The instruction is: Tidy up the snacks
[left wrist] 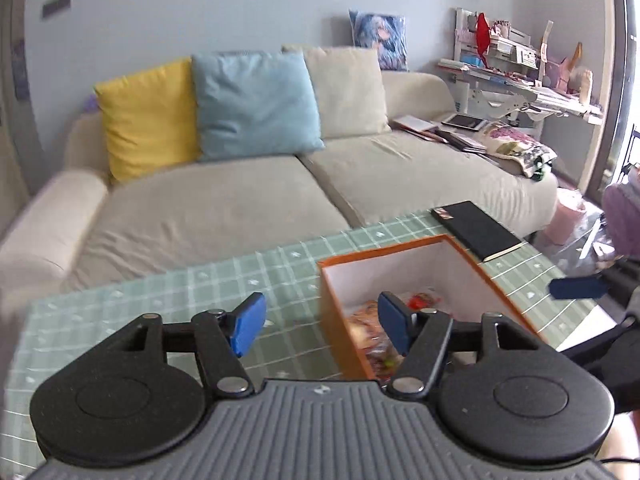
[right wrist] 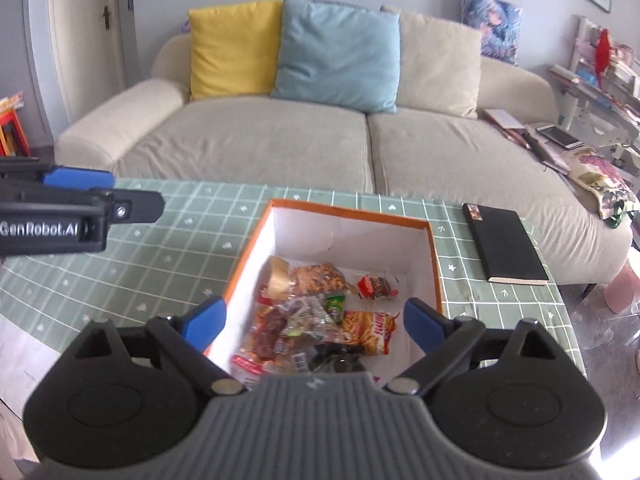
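An orange box with white inside (right wrist: 436, 264) stands on the green checked table (right wrist: 160, 256). Several snack packets (right wrist: 320, 312) lie in it, among them a red one (right wrist: 374, 286). My right gripper (right wrist: 314, 316) is open and empty, held above the box's near side. My left gripper (left wrist: 320, 324) is open and empty, held over the box's left wall (left wrist: 340, 336); snacks (left wrist: 370, 332) show between its fingers. The left gripper (right wrist: 80, 204) also shows at the left edge of the right wrist view. A blue fingertip of the right gripper (left wrist: 578, 288) shows at the right of the left wrist view.
A black notebook (right wrist: 504, 244) lies on the table right of the box. Behind the table is a beige sofa (right wrist: 280, 144) with yellow, blue and cream cushions. Books and a tablet (left wrist: 464, 122) lie on the sofa's right end. A cluttered desk (left wrist: 516, 80) stands at far right.
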A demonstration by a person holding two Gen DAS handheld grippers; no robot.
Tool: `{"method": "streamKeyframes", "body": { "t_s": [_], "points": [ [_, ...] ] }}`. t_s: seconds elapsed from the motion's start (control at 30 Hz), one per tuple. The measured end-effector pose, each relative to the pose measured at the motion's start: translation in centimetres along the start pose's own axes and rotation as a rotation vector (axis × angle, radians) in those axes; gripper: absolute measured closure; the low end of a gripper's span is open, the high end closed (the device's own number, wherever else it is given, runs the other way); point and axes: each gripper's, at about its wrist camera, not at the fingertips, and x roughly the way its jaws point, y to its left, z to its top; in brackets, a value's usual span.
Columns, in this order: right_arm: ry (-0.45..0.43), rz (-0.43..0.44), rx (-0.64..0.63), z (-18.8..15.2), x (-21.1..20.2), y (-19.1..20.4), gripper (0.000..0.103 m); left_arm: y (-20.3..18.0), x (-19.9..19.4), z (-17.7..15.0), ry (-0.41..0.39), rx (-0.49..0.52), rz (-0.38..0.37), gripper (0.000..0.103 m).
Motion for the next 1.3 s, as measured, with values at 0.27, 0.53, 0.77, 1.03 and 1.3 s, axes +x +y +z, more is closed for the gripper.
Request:
{"method": "streamKeyframes", "body": {
  "t_s": [0.27, 0.53, 0.77, 1.03, 1.3],
  "points": [
    [-0.089, -0.070, 0.059, -4.6, -4.1, 5.1, 0.006, 1.0, -4.8, -5.6, -0.047, 0.004, 0.154, 0.014],
    [-0.166, -0.130, 0.039, -8.2, -7.0, 8.8, 0.006, 2.4, -6.9, -9.9, 0.007, -0.073, 0.186, 0.014],
    [-0.160, -0.092, 0.045, -10.6, -7.3, 10.5, 0.006, 3.5, -7.5, -13.1, 0.068, -0.103, 0.212, 0.014],
    [-0.124, -0.088, 0.023, -12.0, -6.1, 11.9, 0.006, 3.0, -6.3, -14.7, 0.118, -0.068, 0.215, 0.014],
    [-0.115, -0.084, 0.035, -12.2, -5.9, 11.6, 0.006, 2.9, -6.4, -14.9, 0.127, -0.066, 0.222, 0.014]
  ]
}}
